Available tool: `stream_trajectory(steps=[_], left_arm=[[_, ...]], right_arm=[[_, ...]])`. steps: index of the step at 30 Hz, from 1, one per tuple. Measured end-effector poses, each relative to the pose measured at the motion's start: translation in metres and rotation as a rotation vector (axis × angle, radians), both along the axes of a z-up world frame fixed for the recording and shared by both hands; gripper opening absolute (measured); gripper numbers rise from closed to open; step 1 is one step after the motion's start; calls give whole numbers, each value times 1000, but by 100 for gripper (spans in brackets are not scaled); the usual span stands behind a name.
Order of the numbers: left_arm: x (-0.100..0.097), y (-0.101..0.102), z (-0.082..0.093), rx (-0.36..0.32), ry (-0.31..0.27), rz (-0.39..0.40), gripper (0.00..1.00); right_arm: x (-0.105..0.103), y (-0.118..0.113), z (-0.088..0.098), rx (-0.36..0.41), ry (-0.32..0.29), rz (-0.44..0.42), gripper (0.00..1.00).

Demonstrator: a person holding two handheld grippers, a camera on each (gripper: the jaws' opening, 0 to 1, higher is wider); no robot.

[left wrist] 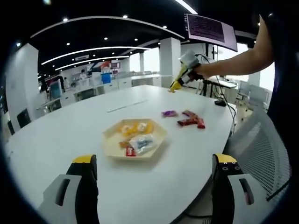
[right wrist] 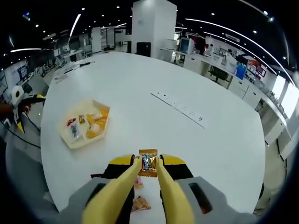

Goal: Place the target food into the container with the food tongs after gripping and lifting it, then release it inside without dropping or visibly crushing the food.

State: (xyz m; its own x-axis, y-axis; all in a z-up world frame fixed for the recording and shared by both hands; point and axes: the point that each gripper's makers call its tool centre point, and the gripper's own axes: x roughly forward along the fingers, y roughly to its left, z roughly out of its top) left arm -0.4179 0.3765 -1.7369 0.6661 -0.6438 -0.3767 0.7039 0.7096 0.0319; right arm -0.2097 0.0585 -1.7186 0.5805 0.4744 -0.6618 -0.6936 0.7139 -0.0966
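A pale hexagonal tray [left wrist: 110, 143] with several wrapped snacks in it lies on the white table in the left gripper view. My left gripper [left wrist: 155, 161] stands open just in front of it, holding nothing. Up at the far right, a person's arm holds my right gripper [left wrist: 180, 80] high over the table's far side. In the right gripper view, the right gripper [right wrist: 148, 161] carries yellow food tongs [right wrist: 122, 185]. The tongs are shut on a small orange wrapped snack [right wrist: 148, 169] above the table. The tray [right wrist: 80, 143] lies far off to the left.
Loose wrapped snacks lie right of the tray: a purple one [left wrist: 169, 113] and red ones [left wrist: 191, 121]. More snacks [right wrist: 140, 203] rest under the tongs. A flat power strip [right wrist: 180, 108] crosses the table's middle. A mesh chair [left wrist: 261, 140] stands at the table's right edge.
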Motion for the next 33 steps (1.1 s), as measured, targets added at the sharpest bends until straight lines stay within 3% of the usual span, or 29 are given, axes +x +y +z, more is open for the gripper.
stream_trajectory(steps=[16,33], left_arm=[[-2,-3,8,-37,-14,-22,99],[0,0,19,-59,-65,-5,99]], right_arm=[[0,75,31,57,-31,64,20],[-16,164,41,90,-36,168,20]])
